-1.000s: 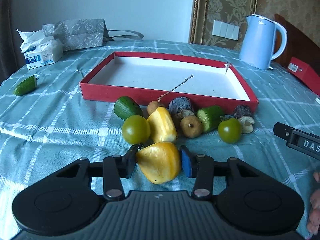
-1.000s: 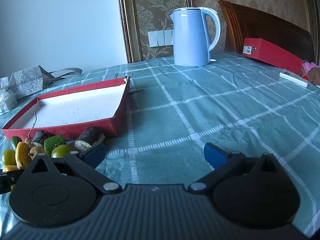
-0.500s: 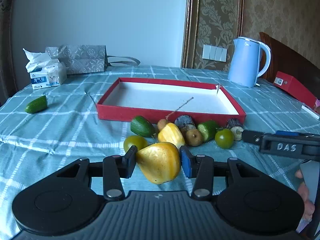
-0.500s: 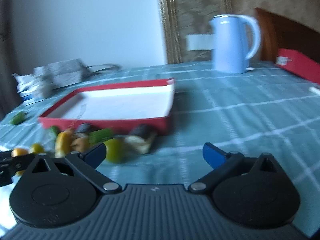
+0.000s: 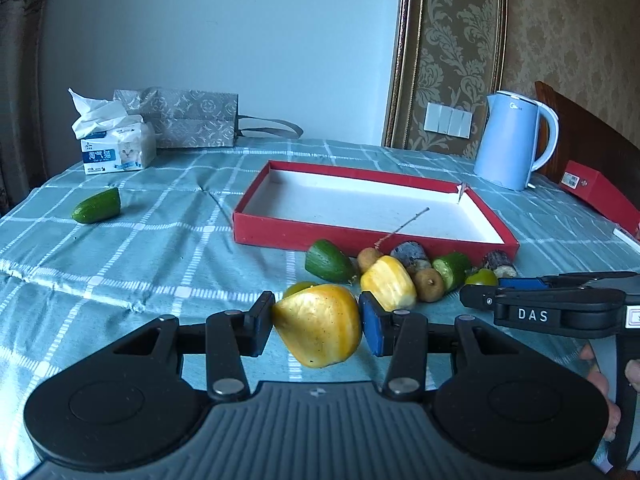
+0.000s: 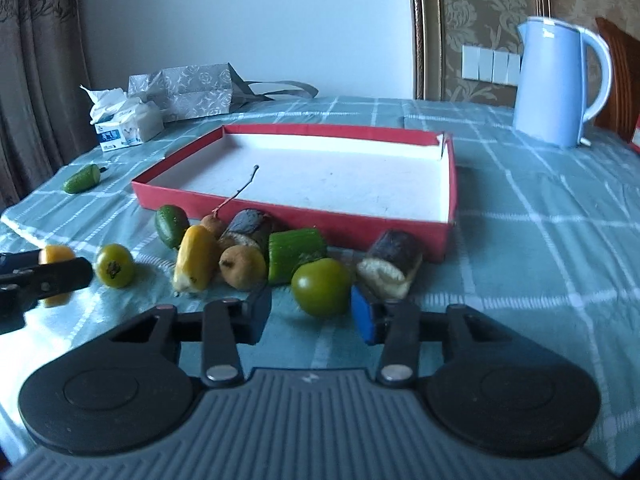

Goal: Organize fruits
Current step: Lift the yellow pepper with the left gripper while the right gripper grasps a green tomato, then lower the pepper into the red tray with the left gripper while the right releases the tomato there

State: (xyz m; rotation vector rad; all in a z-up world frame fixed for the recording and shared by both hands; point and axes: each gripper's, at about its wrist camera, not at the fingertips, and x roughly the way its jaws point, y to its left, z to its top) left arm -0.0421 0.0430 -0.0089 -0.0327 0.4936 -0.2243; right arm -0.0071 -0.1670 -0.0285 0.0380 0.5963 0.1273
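Observation:
My left gripper (image 5: pixel 318 326) is shut on a yellow fruit (image 5: pixel 320 324) and holds it above the tablecloth, in front of the fruit pile. The pile lies before the red tray (image 5: pixel 280 236), which holds only a twig. My right gripper (image 6: pixel 310 310) is open, its fingers on either side of a green tomato (image 6: pixel 320 286) on the cloth. Beside it lie a dark cut piece (image 6: pixel 390 266), a green cucumber chunk (image 6: pixel 294 252), a brown round fruit (image 6: pixel 242 266), a second yellow fruit (image 6: pixel 196 258) and another green tomato (image 6: pixel 115 266). The right gripper (image 5: pixel 480 300) also shows in the left wrist view.
A lone cucumber piece (image 5: pixel 97 206) lies far left. A tissue pack (image 5: pixel 116 148) and a grey gift bag (image 5: pixel 188 118) stand at the back left. A blue kettle (image 5: pixel 512 142) and a red box (image 5: pixel 600 196) are at the back right.
My left gripper has lifted the yellow fruit up and back from the pile. My right gripper has swung left to the pile and narrowed around the green tomato.

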